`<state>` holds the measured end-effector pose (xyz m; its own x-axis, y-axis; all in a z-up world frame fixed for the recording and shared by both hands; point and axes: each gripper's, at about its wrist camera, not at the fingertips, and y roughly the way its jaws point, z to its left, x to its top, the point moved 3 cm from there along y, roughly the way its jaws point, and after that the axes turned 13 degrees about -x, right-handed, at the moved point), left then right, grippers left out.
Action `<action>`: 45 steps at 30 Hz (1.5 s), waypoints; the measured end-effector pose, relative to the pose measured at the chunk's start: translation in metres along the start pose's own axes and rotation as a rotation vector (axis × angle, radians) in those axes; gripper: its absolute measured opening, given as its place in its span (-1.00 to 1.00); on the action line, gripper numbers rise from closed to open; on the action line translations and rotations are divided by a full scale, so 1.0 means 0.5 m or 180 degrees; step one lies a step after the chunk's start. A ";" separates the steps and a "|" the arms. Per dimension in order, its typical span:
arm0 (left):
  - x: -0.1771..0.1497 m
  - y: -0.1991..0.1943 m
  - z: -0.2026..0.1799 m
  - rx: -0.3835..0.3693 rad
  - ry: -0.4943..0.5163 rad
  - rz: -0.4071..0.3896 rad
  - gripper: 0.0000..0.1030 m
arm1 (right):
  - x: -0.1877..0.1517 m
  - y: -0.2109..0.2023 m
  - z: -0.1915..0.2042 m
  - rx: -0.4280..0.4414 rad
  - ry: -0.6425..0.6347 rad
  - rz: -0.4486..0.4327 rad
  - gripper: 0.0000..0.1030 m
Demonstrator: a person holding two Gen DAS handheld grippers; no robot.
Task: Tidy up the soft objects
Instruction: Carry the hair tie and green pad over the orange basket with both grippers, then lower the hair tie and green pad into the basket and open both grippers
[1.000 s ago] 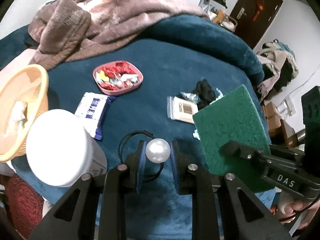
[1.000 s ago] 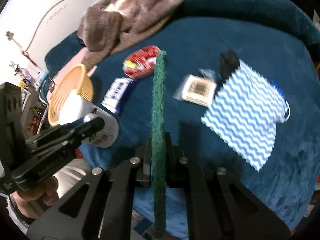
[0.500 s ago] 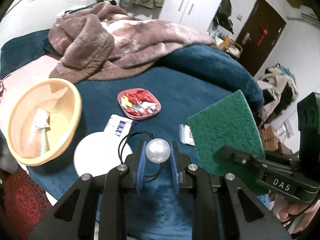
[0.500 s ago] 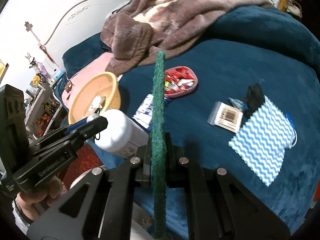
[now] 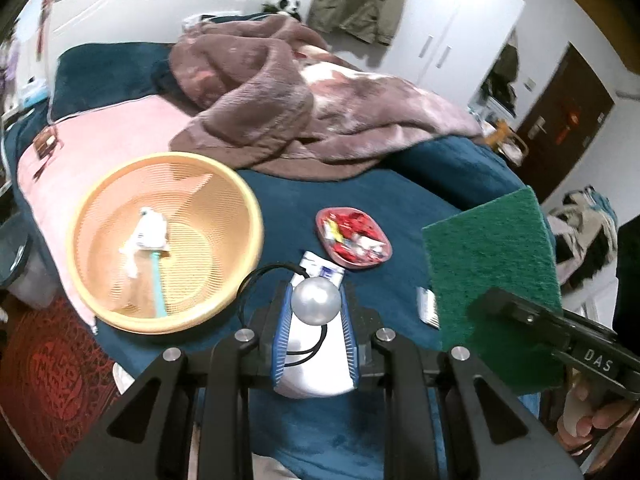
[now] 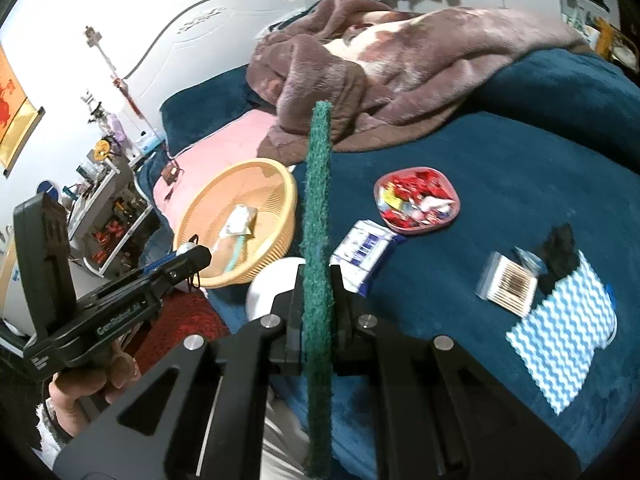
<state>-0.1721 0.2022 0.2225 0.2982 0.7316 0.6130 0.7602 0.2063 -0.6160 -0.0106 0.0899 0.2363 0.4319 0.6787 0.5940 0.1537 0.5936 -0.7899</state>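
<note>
The left tool (image 5: 316, 312) is clamped on a pearl-like bead (image 5: 316, 302) whose black elastic loop (image 5: 256, 280) arcs out to the left of its blue-ribbed pads; the rest of the loop passes behind the bead and is only partly seen. Directly beneath this tool a white round lid (image 5: 312, 364) shows between the fingers, its container hidden. Ahead and to the left of it sits the orange mesh basket (image 5: 120, 312), holding a small wrapped item with a teal handle (image 5: 150, 248), too blurred to name. Just ahead lies a blue and white packet (image 5: 320, 270), mostly covered by the bead, and beyond that a pink tray of red wrapped sweets (image 5: 352, 236).

The right tool (image 6: 318, 296) grips a green scouring pad (image 6: 318, 208) that stands upright, seen edge-on from its own camera, so its face is hidden there; from the left camera the flat face (image 5: 490, 280) shows, with its lower corner cut by the tool's arm. To the right of this tool on the dark blue bed cover (image 6: 500, 160) lie a bag of cotton swabs (image 6: 508, 288), a black crumpled item (image 6: 560, 248) hard to make out, and a blue wave-patterned cloth (image 6: 560, 332) overlapping something blue at its far edge. A brown blanket (image 6: 380, 60) is heaped beyond
</note>
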 end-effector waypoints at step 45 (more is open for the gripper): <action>0.086 0.032 0.436 0.1397 -0.0973 0.0070 0.98 | 0.114 0.339 0.251 0.0128 -0.0268 0.0757 1.00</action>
<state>-0.2728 0.3786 0.1315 0.0797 0.8812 0.4660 0.4233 0.3933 -0.8162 -0.0715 0.2835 0.1556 0.3760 0.8338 0.4042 0.0205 0.4286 -0.9033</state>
